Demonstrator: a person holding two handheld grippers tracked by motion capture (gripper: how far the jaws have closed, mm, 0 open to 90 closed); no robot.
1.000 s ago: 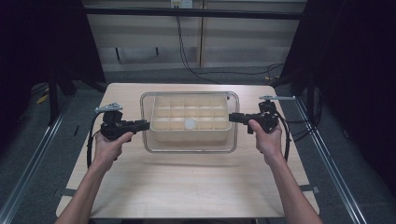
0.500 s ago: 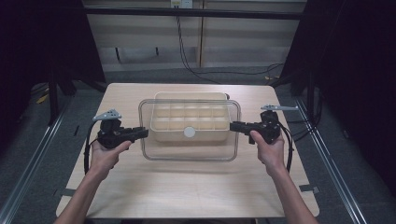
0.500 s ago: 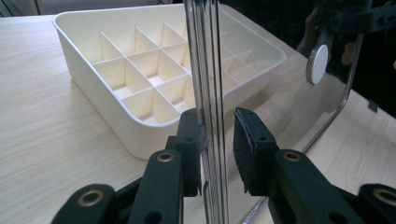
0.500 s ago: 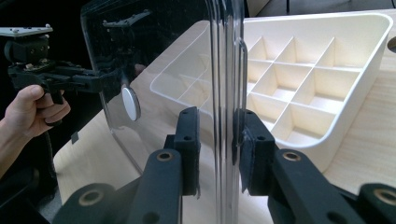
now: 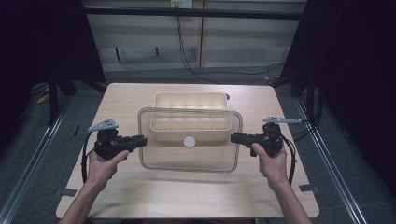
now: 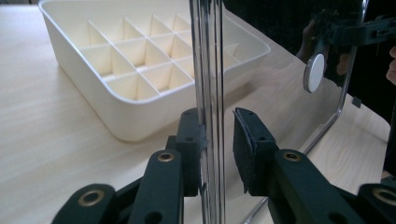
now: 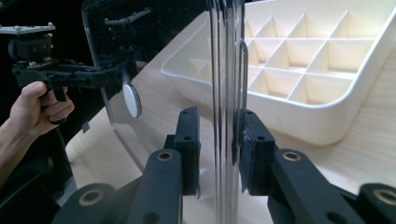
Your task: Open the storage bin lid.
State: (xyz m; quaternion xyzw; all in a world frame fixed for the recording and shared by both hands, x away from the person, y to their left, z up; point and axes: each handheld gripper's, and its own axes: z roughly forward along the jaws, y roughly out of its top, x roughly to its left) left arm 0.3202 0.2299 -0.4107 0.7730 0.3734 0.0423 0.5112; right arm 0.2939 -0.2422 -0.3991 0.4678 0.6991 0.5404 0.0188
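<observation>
Two tongs — my left tongs [image 5: 140,140] and right tongs [image 5: 236,137] — pinch the clear lid [image 5: 189,161] at mid-frame, just below the divided tray [image 5: 191,135].

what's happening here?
A person holds a clear lid by its two short edges, the left hand-held gripper and the right hand-held gripper each clamped on one. The lid hangs level above the table, partly over the near side of the cream divided box, which stands uncovered.
</observation>
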